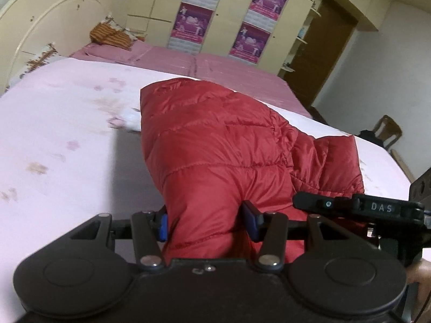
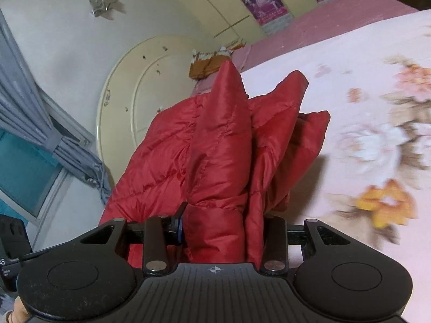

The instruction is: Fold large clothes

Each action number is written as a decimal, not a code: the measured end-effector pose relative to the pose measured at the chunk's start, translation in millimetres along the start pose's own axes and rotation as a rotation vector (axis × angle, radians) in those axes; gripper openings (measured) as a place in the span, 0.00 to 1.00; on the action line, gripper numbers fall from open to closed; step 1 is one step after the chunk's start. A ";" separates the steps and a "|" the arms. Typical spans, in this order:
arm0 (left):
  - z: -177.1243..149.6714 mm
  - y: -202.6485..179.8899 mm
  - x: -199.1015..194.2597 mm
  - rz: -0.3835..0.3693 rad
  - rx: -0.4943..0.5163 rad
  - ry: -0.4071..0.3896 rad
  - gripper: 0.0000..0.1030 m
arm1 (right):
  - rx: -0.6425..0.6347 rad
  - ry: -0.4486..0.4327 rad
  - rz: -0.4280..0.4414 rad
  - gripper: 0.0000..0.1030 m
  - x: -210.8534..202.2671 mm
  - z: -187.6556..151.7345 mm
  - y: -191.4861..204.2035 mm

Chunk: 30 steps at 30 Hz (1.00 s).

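Here's the bed [image 1: 59,123], pale pink flowered cover across most of both views, a deeper pink sheet [image 1: 215,66] showing along its far side. At the head of the bed stands the cream rounded headboard [image 2: 126,91], and beyond the bed's far side runs a cream wardrobe [image 1: 150,2] hung with purple posters [image 1: 194,21]. Up at the headboard end, an orange-striped pillow [image 1: 110,36] lies on the bed.

Now the jacket [image 1: 215,145], red, quilted, puffy, bunched up over the bed, one end lifted off the cover. From the right wrist view it stands up in thick folds [image 2: 221,140], several layers stacked side by side, a corner poking up toward the headboard.

Left tongs [image 1: 207,224]: clamped on the jacket, a fat roll of red fabric squeezed between the blue pads [image 1: 162,227]. Right tongs [image 2: 223,228]: also clamped on the jacket, gripping a thick bundle of folds; only the one pad is visible, the other is hidden behind the cloth. In the left view, the right tongs' black body marked "DAS" sits just beside the jacket's near end.

A grey curtain [image 2: 29,123] hangs past the headboard, and a wooden chair [image 1: 389,130] stands off the foot of the bed.
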<state>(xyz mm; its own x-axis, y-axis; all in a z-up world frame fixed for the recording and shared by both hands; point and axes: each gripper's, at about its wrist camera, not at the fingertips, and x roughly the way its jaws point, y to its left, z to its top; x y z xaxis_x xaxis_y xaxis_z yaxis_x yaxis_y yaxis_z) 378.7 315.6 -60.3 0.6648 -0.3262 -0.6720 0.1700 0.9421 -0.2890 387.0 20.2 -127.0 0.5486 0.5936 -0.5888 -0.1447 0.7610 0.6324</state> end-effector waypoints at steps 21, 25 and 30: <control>-10.2 39.6 32.9 0.079 0.125 0.037 0.73 | -0.045 -0.041 -0.232 0.74 23.3 5.8 0.5; -6.8 36.1 29.7 0.110 0.128 0.021 0.71 | -0.122 -0.119 -0.260 0.73 3.1 7.5 21.5; -7.2 26.7 5.4 0.137 0.150 -0.044 0.70 | -0.300 -0.132 -0.269 0.44 8.7 -3.6 65.3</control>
<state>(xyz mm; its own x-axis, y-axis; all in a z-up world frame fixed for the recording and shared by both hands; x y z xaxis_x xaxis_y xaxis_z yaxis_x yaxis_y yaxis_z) 381.5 338.4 -76.5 0.7200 -0.1940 -0.6663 0.1806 0.9794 -0.0900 379.4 75.9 -92.6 0.6977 0.3396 -0.6308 -0.2049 0.9383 0.2786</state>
